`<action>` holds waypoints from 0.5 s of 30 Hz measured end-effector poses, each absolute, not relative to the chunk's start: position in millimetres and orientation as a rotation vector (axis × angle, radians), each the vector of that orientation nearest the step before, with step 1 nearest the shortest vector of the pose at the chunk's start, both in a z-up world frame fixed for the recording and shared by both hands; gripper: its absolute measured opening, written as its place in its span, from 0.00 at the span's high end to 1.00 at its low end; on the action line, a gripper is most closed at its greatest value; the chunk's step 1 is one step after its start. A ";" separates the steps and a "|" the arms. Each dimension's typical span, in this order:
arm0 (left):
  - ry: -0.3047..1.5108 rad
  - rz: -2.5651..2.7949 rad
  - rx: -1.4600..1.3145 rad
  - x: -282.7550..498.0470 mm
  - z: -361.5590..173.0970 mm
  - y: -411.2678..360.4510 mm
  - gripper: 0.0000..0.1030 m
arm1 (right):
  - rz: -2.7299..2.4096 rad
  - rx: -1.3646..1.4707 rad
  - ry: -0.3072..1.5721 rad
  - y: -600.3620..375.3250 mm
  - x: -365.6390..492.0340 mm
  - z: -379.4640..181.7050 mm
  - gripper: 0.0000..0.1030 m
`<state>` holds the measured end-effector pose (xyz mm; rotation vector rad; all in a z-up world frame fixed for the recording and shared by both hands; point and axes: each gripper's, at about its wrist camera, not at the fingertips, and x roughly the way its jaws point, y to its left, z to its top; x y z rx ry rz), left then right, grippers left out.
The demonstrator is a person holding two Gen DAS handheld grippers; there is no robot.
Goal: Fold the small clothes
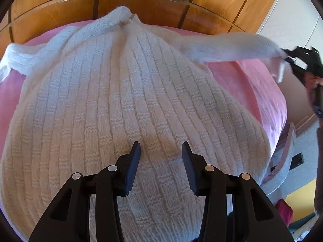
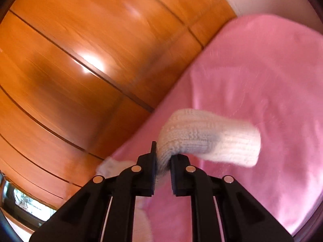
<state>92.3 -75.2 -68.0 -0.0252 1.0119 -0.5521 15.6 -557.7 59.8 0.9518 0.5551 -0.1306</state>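
Sleeve-folding step: right gripper (image 2: 163,157) clenched on the sleeve cuff (image 2: 210,139) of the white knit sweater (image 1: 125,109) spread on the pink bedcover (image 1: 260,84); left gripper (image 1: 160,151) released above its body. Next, presumably, carry the cuff inward across the body.

Under the black left gripper (image 1: 161,151) lies a white rib-and-block knitted sweater (image 1: 121,100) on a pink cover (image 1: 252,84), beyond it orange-brown wood panels (image 1: 141,6).

Wooden wardrobe (image 1: 141,6) walls far bed (image 1: 252,84) edge; right side open.
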 end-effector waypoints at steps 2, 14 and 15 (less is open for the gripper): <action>1.008 -0.560 -0.027 90.9 -66.9 -74.2 0.60 | -0.154 0.973 0.511 -560.3 -1.9 73.5 0.90; 1.021 -0.527 -0.053 97.7 -65.1 -58.3 0.60 | -0.461 1.076 0.579 -635.9 87.7 35.8 0.43; 1.024 -0.521 -0.055 97.9 -65.7 -56.9 0.60 | -0.471 1.054 0.573 -641.1 94.2 37.8 0.42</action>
